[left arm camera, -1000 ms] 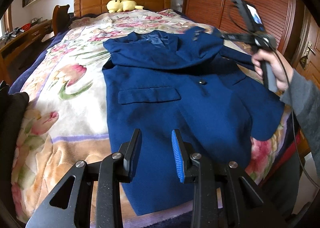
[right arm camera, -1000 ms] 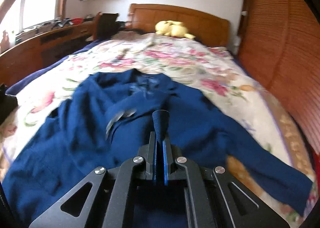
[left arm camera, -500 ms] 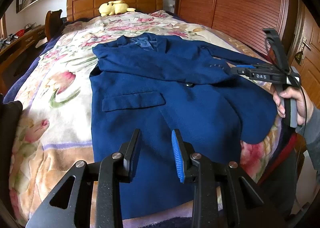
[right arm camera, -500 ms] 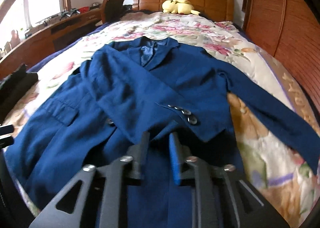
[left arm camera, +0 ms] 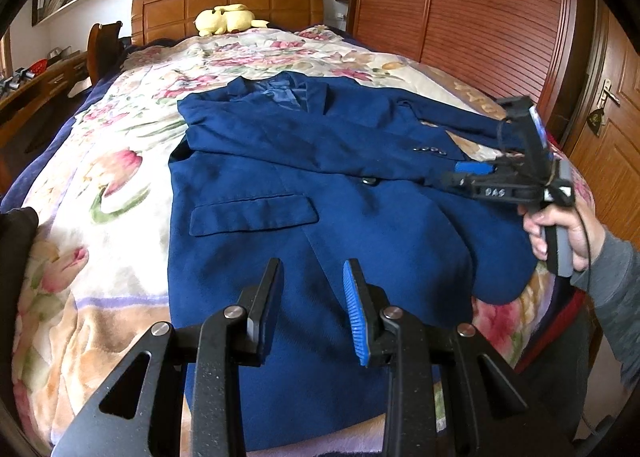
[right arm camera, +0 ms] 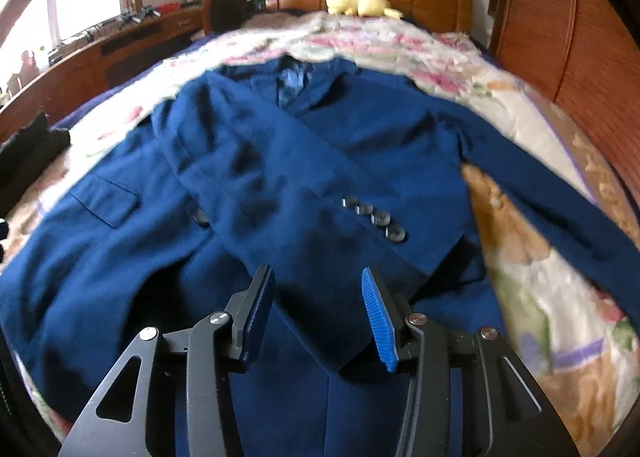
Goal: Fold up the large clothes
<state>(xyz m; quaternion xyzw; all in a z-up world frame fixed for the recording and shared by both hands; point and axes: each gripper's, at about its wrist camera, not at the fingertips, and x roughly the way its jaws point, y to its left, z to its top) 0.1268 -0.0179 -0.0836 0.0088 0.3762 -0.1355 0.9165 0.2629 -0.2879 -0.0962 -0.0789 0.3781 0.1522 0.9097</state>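
Observation:
A navy blue suit jacket [left arm camera: 320, 217] lies front up on the floral bedspread [left arm camera: 104, 193]. Its left sleeve [right arm camera: 304, 193] is folded across the chest, cuff buttons [right arm camera: 374, 219] showing. The other sleeve [right arm camera: 560, 185] stretches out to the right. My left gripper [left arm camera: 312, 289] is open and empty above the jacket's lower hem. My right gripper [right arm camera: 316, 297] is open and empty, just short of the folded sleeve's cuff; it also shows in the left wrist view [left arm camera: 464, 173] at the jacket's right edge.
A yellow plush toy [left arm camera: 226, 19] sits by the wooden headboard [left arm camera: 228, 1]. A wooden wardrobe [left arm camera: 480, 9] runs along the right. A desk [right arm camera: 80, 57] stands on the left. Dark clothing [right arm camera: 28, 153] lies on the bed's left edge.
My right gripper carried the sleeve across the jacket, laid it down, opened and drew back toward the right edge. The left gripper stayed open over the hem.

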